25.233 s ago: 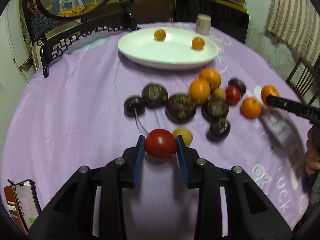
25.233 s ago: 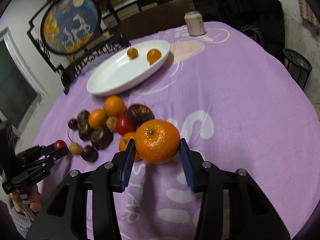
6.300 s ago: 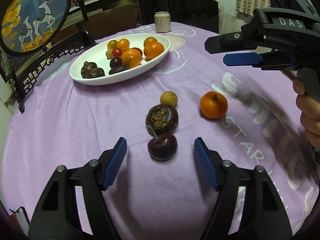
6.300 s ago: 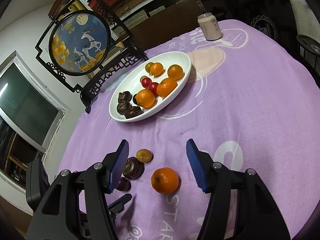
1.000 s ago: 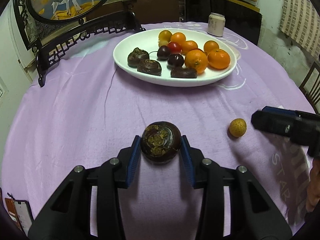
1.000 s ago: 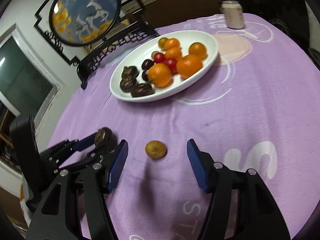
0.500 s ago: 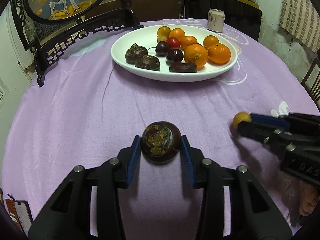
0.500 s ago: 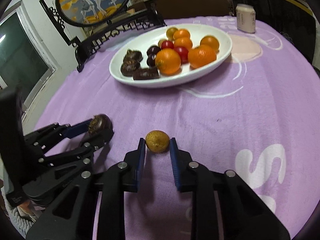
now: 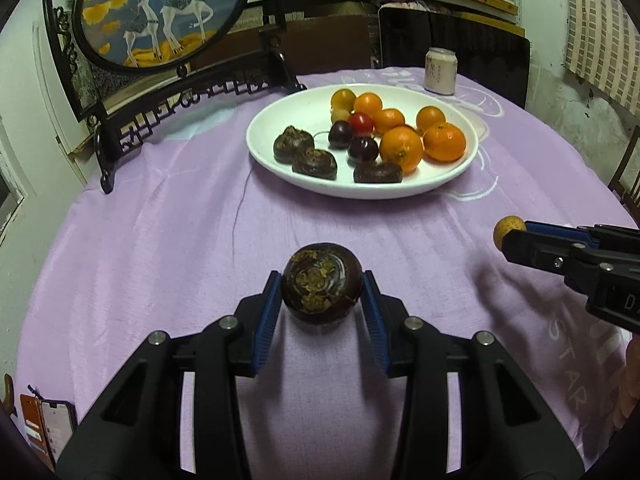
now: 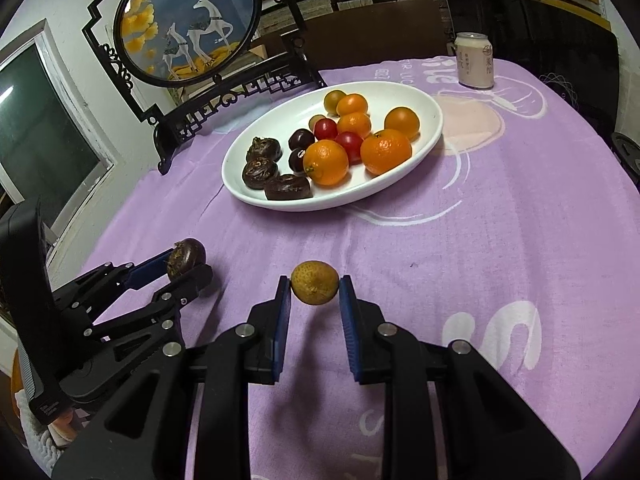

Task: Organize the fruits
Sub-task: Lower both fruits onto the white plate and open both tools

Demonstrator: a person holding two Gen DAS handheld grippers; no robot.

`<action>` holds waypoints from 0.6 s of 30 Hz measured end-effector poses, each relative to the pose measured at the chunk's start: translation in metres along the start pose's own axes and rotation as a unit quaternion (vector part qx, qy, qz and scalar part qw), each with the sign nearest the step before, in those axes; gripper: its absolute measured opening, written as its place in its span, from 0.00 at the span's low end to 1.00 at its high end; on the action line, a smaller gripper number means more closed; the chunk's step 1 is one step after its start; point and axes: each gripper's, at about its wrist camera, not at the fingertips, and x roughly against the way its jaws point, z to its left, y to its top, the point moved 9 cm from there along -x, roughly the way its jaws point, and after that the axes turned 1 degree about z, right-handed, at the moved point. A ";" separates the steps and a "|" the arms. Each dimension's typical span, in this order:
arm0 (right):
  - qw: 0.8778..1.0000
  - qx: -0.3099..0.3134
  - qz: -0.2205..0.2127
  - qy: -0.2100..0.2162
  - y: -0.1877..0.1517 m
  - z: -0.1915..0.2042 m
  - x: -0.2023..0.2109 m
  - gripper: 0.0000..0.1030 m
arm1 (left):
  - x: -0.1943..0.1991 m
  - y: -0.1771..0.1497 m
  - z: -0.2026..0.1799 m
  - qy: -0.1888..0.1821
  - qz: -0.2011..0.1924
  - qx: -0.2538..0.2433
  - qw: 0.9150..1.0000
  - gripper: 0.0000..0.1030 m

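My left gripper [image 9: 321,294] is shut on a round dark brown fruit [image 9: 321,283] held just above the purple cloth; the same fruit [image 10: 186,255] shows in the right wrist view at the left. My right gripper [image 10: 314,290] is shut on a small yellow fruit [image 10: 314,288], lifted off the cloth; that fruit [image 9: 508,229] appears at the right edge of the left wrist view. Farther back, the white oval plate [image 9: 440,178] [image 10: 400,184] holds several oranges, red and dark fruits.
A drink can [image 9: 440,70] [image 10: 475,60] stands behind the plate. A black-framed deer screen [image 9: 160,12] [image 10: 188,28] stands at the back left. A phone in a case [image 9: 44,420] lies at the near left edge. A hand [image 9: 628,384] shows at the right.
My right gripper closed on the small yellow fruit and lifted it off the cloth. The left gripper kept its hold on the dark fruit, and the plate now looks a little farther off.
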 end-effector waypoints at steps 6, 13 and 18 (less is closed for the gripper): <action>1.000 -0.012 -0.016 -0.002 -0.008 -0.004 0.016 0.24 | 0.015 0.002 0.002 -0.001 -0.017 0.007 1.000 0.39; 0.999 -0.022 -0.048 0.009 -0.007 -0.004 0.045 0.24 | 0.034 0.010 0.003 -0.001 -0.039 0.009 0.999 0.39; 0.997 -0.019 -0.072 0.005 0.021 -0.007 0.067 0.24 | 0.043 0.035 0.006 0.006 -0.059 0.003 0.998 0.39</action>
